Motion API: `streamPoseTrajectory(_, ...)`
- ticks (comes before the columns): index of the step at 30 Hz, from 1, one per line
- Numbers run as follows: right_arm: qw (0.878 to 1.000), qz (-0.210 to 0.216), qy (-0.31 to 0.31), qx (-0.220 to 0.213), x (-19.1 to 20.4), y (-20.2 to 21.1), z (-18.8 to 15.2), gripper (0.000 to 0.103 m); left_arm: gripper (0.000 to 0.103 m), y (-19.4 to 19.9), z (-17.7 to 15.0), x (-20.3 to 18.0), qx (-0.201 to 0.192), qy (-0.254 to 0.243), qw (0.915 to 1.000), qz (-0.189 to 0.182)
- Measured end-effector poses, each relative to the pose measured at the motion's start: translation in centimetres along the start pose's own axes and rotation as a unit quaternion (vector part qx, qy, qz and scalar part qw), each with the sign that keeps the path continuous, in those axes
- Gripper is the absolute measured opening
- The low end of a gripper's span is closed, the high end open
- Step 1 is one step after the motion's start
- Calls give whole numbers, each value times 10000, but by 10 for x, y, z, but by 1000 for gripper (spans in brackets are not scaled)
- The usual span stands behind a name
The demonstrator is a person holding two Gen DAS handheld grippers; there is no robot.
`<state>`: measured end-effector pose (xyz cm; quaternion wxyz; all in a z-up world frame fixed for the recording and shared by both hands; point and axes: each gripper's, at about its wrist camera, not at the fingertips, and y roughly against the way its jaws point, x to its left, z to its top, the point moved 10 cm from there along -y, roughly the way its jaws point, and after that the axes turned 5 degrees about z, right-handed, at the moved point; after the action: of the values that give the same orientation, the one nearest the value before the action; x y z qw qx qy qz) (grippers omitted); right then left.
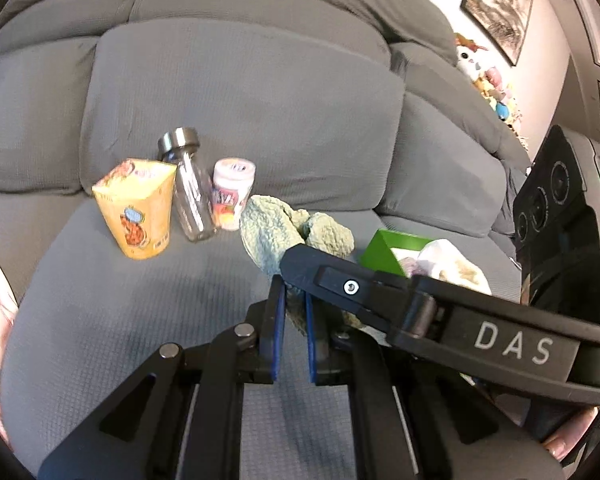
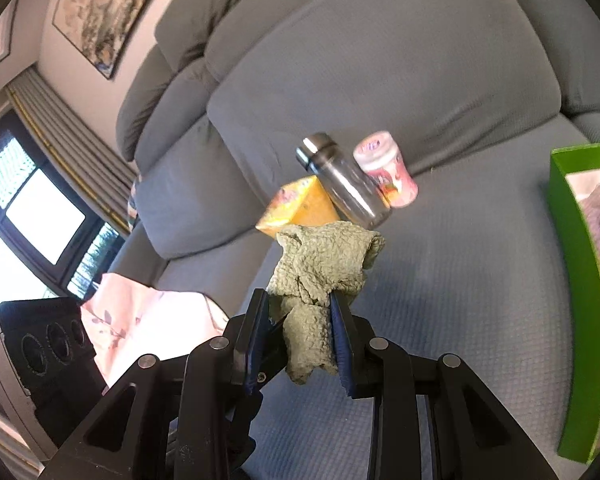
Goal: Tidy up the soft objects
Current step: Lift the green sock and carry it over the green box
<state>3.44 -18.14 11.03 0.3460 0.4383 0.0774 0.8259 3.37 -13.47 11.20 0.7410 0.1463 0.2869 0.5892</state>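
Grey sofa seat cushion (image 1: 148,300), with a fine waffle-textured cover. Toward the far middle, standing in a close row: yellow carton (image 1: 136,210) on the left, clear bottle with a metal cap (image 1: 188,192) leaning beside it, pink-and-white jar (image 1: 232,194) on the right. To the right, resting on the seat, green box (image 2: 580,280) with soft items inside.

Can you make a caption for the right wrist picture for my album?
Right hand-held gripper pinching a crumpled green cloth above the grey sofa.

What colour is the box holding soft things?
Bright green box, best seen in the right wrist view.
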Motion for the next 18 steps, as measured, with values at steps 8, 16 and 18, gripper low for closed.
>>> streamPoseTrajectory(8, 9989, 13, 159, -444, 14, 35, 12, 33, 5, 22, 14, -27, -344, -270, 9990, -93)
streamPoseTrajectory(16, 9961, -59, 251, -845, 15, 70, 20, 33, 5, 33, 20, -56, -528, -530, 9970, -211)
streamPoseTrajectory(18, 9950, -143, 296, -948, 15, 78, 21, 33, 5, 35, 21, -65, -556, -598, 9963, -251)
